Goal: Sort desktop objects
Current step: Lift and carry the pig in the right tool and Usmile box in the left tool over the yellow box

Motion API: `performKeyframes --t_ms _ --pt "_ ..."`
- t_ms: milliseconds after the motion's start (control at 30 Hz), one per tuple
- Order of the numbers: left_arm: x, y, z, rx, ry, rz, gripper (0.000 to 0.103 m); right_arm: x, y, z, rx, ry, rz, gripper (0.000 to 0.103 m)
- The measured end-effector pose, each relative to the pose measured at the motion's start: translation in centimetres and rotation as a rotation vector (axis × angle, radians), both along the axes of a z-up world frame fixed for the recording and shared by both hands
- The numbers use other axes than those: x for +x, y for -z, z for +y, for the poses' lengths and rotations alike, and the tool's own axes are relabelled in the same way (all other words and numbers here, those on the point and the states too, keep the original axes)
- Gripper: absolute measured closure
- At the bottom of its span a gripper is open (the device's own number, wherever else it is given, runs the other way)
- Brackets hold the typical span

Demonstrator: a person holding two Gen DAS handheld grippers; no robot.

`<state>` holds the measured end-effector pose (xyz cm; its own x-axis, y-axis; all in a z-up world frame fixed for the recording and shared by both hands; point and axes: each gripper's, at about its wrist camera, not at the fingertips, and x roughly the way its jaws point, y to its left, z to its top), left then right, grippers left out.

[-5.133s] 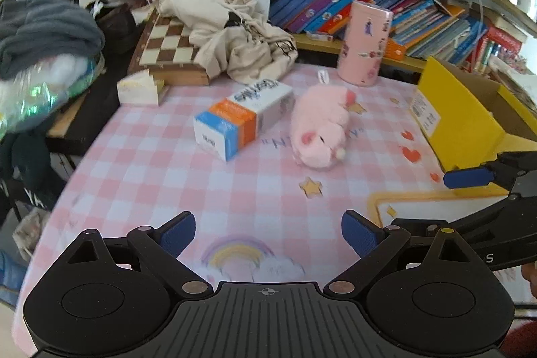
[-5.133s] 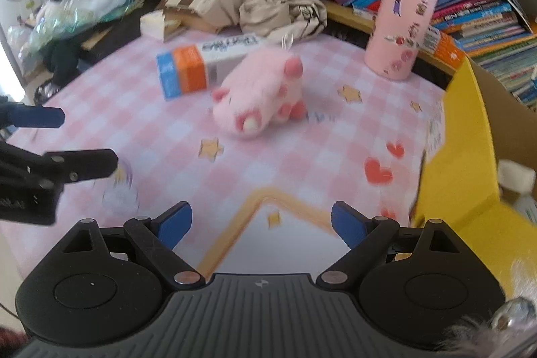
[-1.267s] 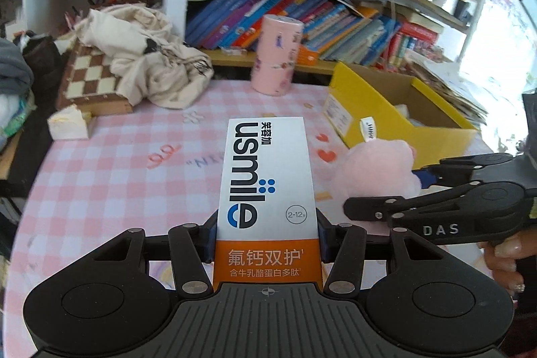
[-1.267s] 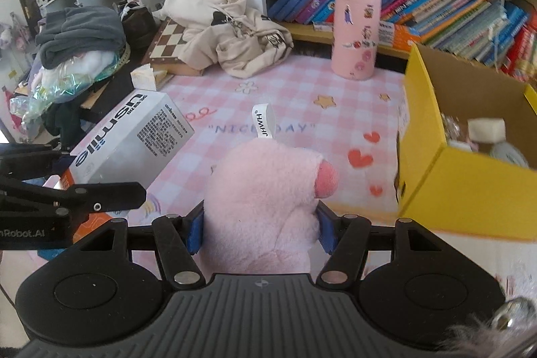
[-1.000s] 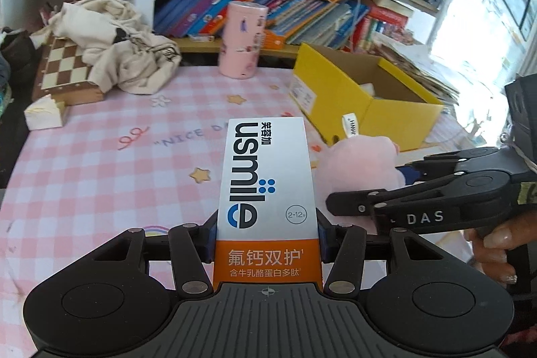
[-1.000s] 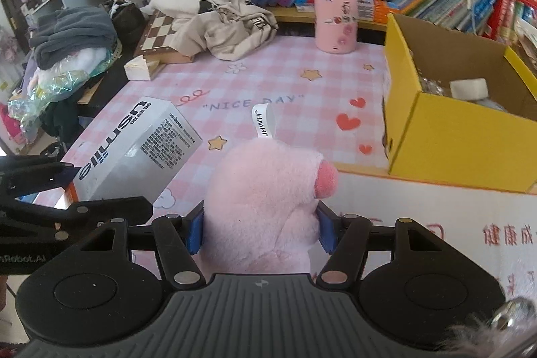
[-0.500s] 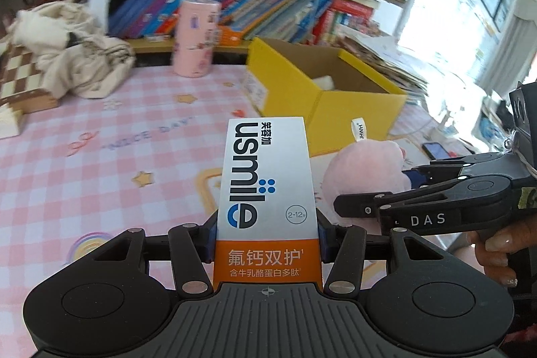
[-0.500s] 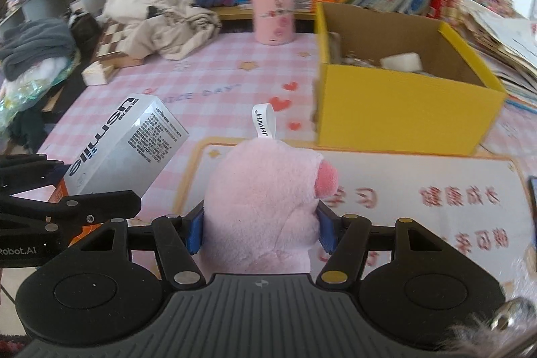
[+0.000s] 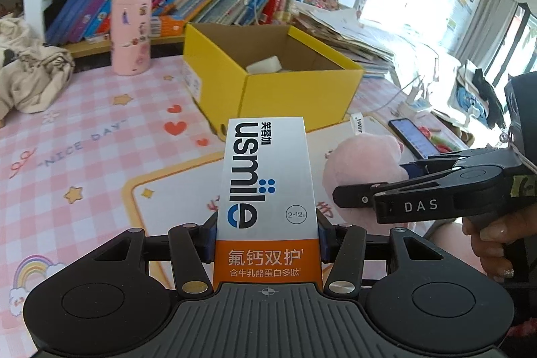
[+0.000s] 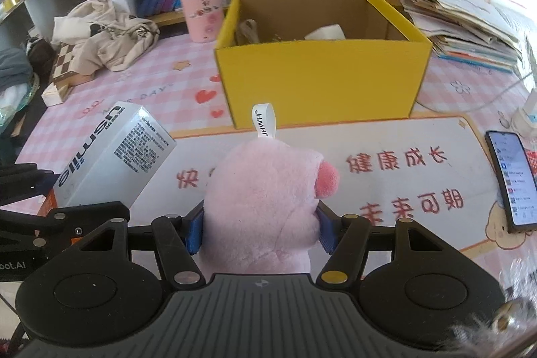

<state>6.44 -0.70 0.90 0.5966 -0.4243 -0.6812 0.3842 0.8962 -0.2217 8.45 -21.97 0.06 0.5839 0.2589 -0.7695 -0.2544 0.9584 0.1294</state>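
My left gripper (image 9: pixel 266 232) is shut on a white and orange usmile toothpaste box (image 9: pixel 266 183), held above the pink checked tablecloth. The box also shows in the right wrist view (image 10: pixel 110 156). My right gripper (image 10: pixel 260 228) is shut on a pink plush pig (image 10: pixel 265 200) with a white tag, which also shows at the right of the left wrist view (image 9: pixel 364 163). An open yellow cardboard box (image 9: pixel 295 89) stands just ahead of both grippers (image 10: pixel 322 83), with a white item inside.
A pink cylinder (image 10: pixel 199 7) stands left of the yellow box by the bookshelf. A phone (image 10: pixel 511 176) lies at the right on a white mat (image 10: pixel 386 136). Beige cloth (image 10: pixel 104 32) on a chessboard lies far left. Stacked papers (image 10: pixel 463 19) lie right of the box.
Both grippers, carrying the toothpaste box and the plush pig, have moved right toward the yellow box, which is now closer and centred ahead.
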Motion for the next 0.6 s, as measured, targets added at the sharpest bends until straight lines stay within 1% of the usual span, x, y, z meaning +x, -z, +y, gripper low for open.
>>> performKeyframes --t_ms 600 --pt "2.7 0.5 -7.3 0.027 0.019 0.048 0.052 2.6 1.1 -6.6 0.006 -0.001 0.05 0.042"
